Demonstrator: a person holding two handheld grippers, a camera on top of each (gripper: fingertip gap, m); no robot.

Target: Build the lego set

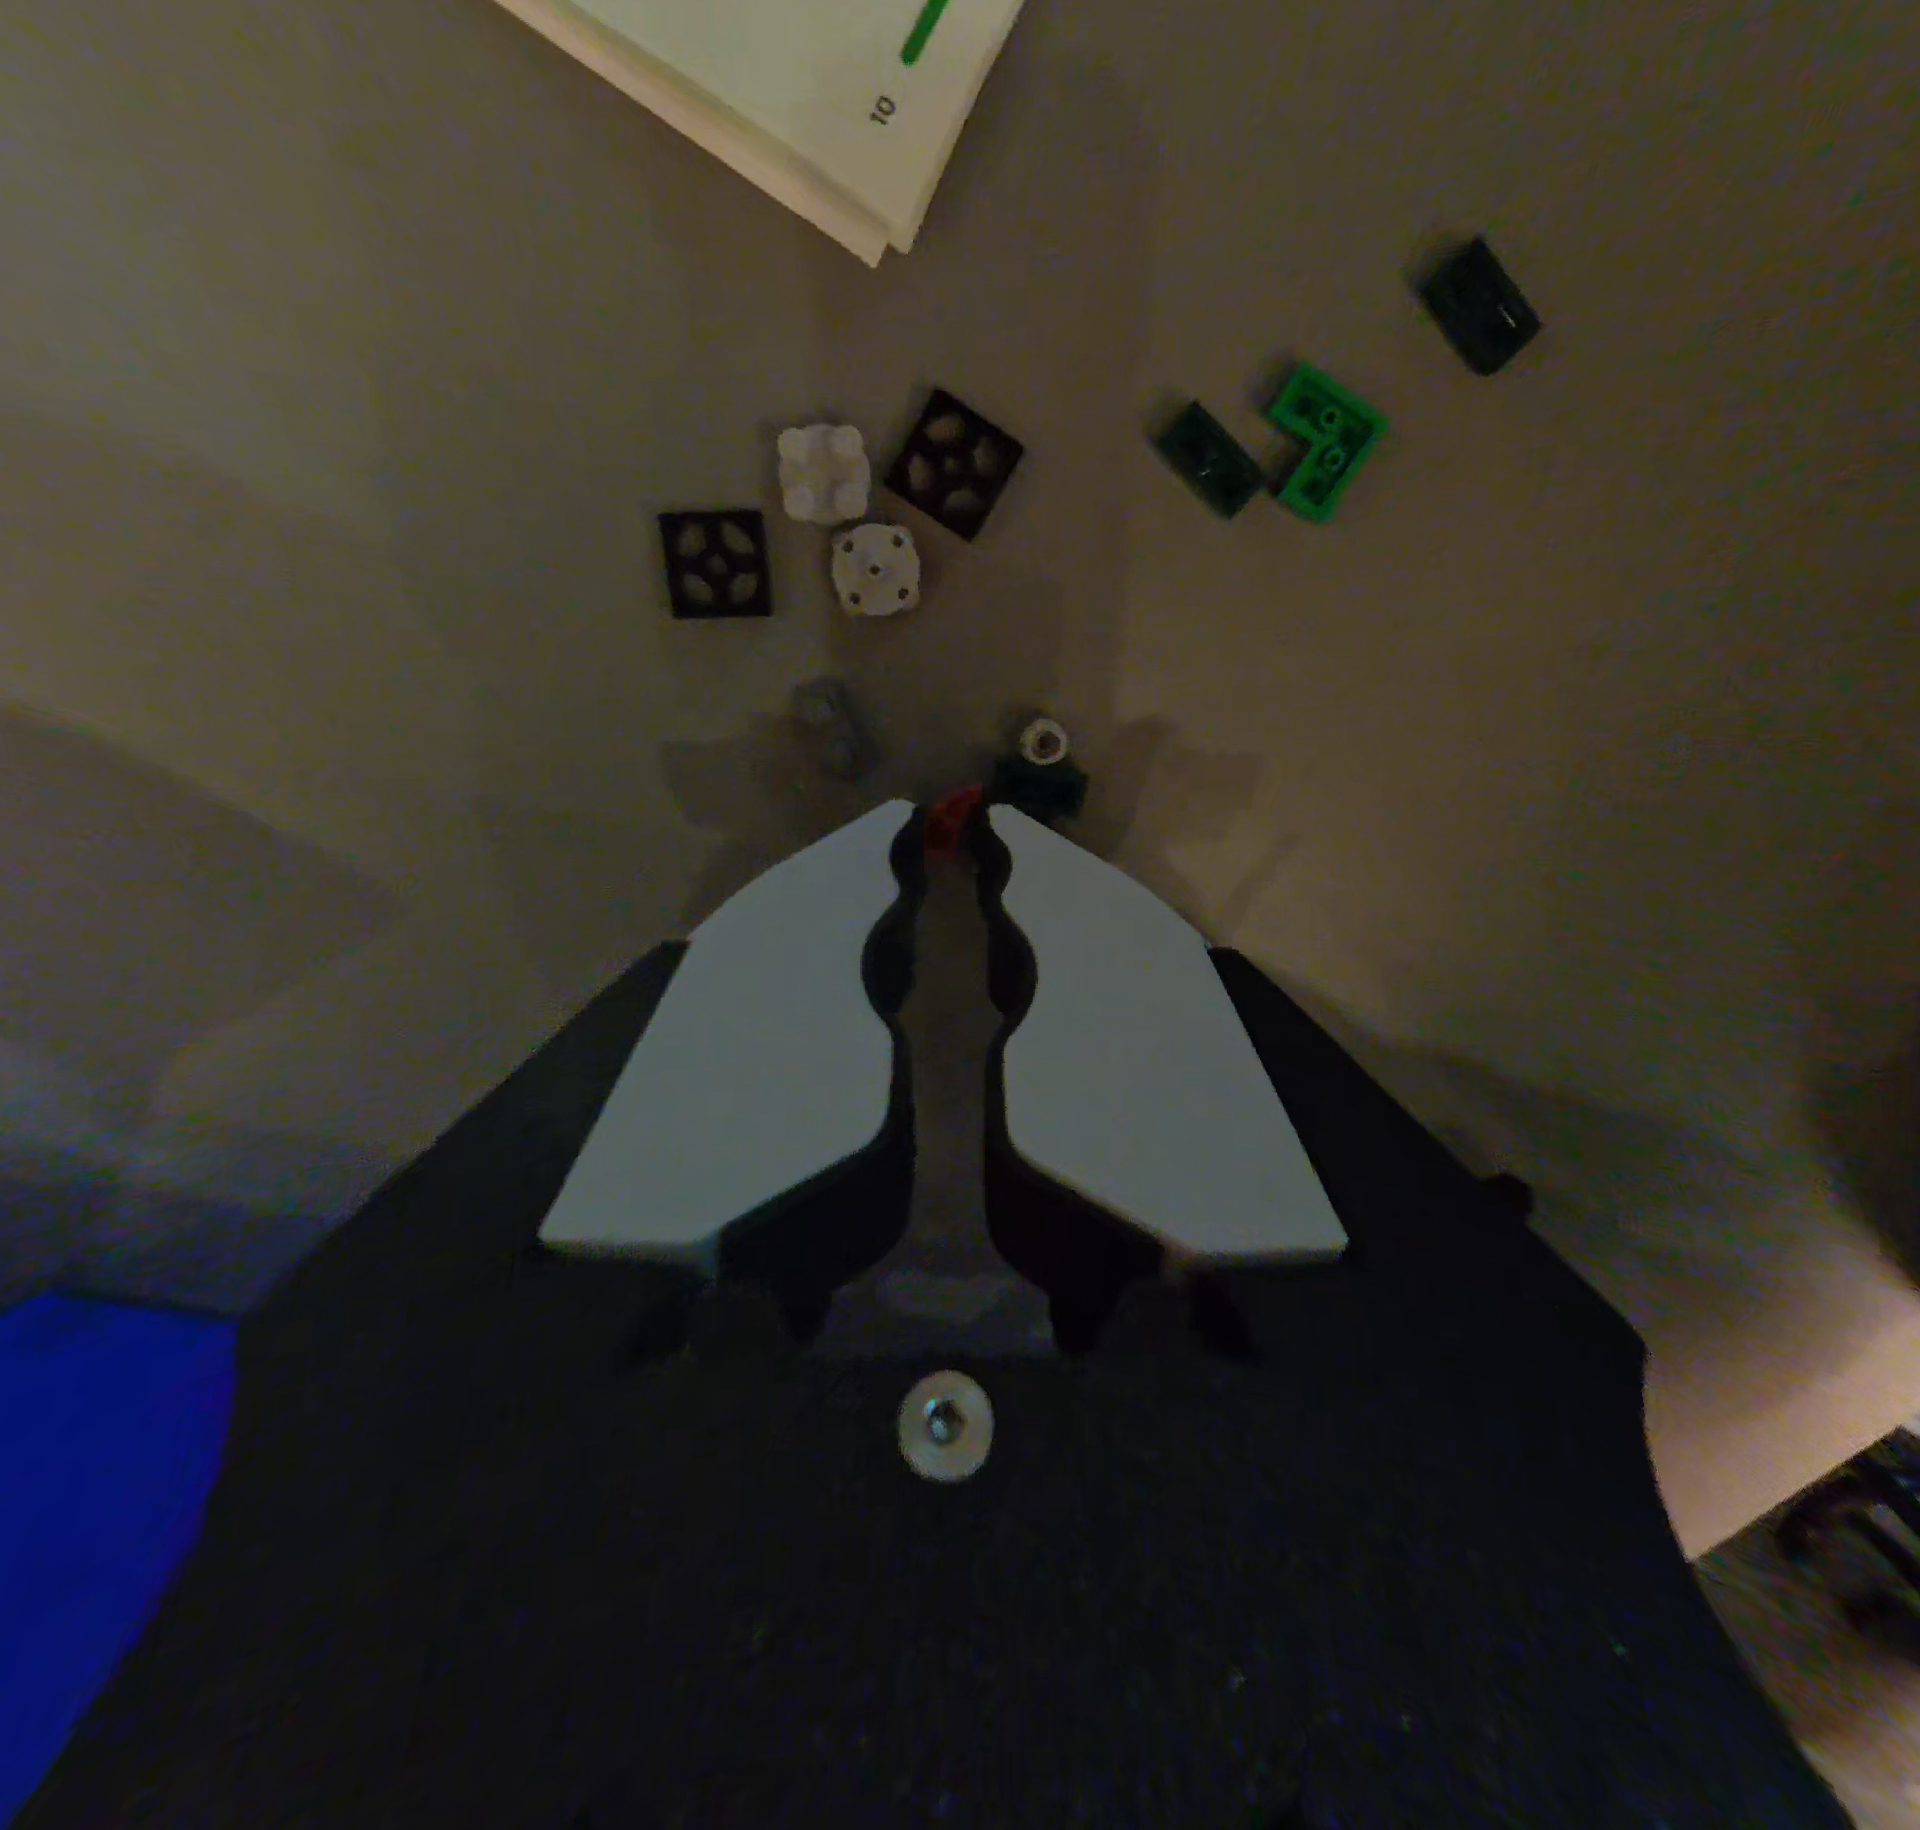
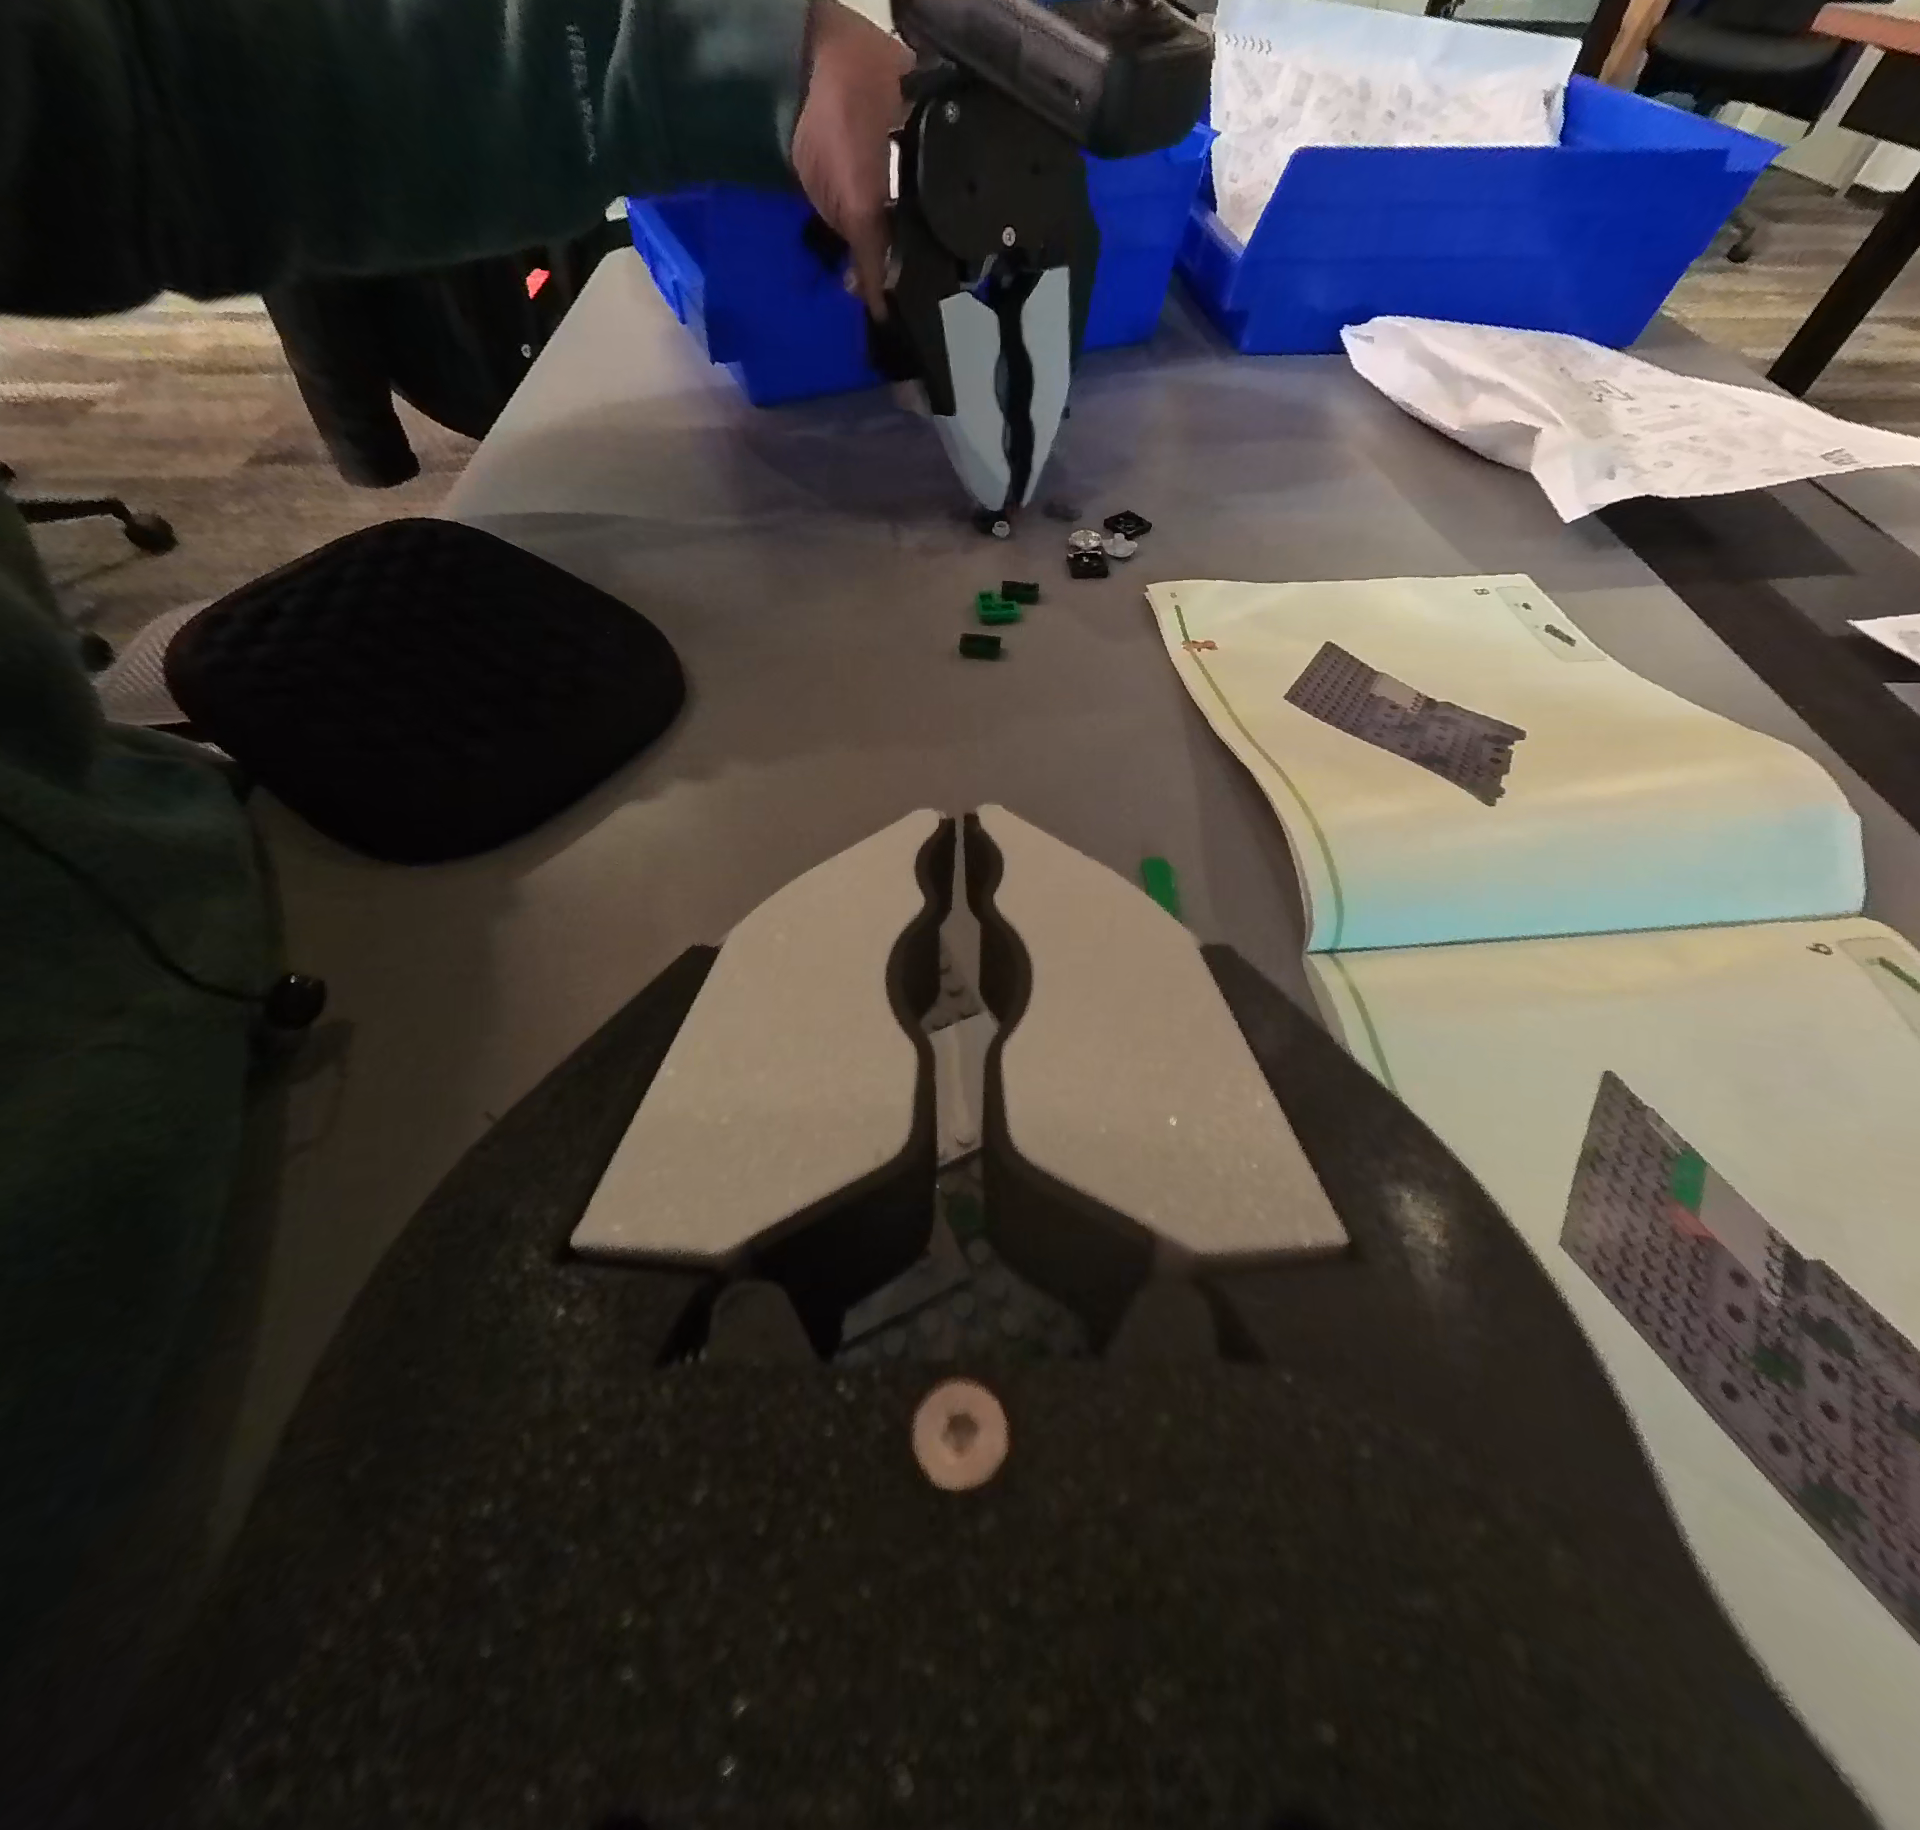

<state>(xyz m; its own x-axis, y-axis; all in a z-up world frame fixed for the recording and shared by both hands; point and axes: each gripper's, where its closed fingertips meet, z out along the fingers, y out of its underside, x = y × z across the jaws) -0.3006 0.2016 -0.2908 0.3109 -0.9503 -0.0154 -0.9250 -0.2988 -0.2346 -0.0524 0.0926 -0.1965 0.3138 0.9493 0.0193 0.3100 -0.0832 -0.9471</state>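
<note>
My left gripper [image 1: 954, 816] is shut on a small red piece [image 1: 948, 820] at its tips, low over the grey table [image 1: 312, 430]. A dark green piece topped by a white round stud [image 1: 1042, 744] sits just right of the tips and a grey piece [image 1: 831, 726] just left. Beyond lie two black square plates [image 1: 715, 562], two white pieces [image 1: 875, 569], a bright green L plate [image 1: 1325, 442] and dark green plates [image 1: 1208, 458]. My right gripper [image 2: 958, 824] is closed near the table's front, with a grey studded plate [image 2: 961, 1053] showing through its gap. The left gripper [image 2: 1006, 507] also shows farther off.
An open instruction booklet [image 2: 1507, 762] lies at the right. Two blue bins [image 2: 1455, 222] and a white paper bag [image 2: 1558, 409] stand at the back. A black cushioned pad [image 2: 416, 689] lies at the left. A person's sleeve [image 2: 364, 87] reaches over the table. The left gripper's tips are roughly 30 cm from the right gripper's. My left tips are roughly 8 cm from the bright green L plate [image 1: 1325, 442]. My right wrist view [image 2: 994, 603] looks at it from another angle.
</note>
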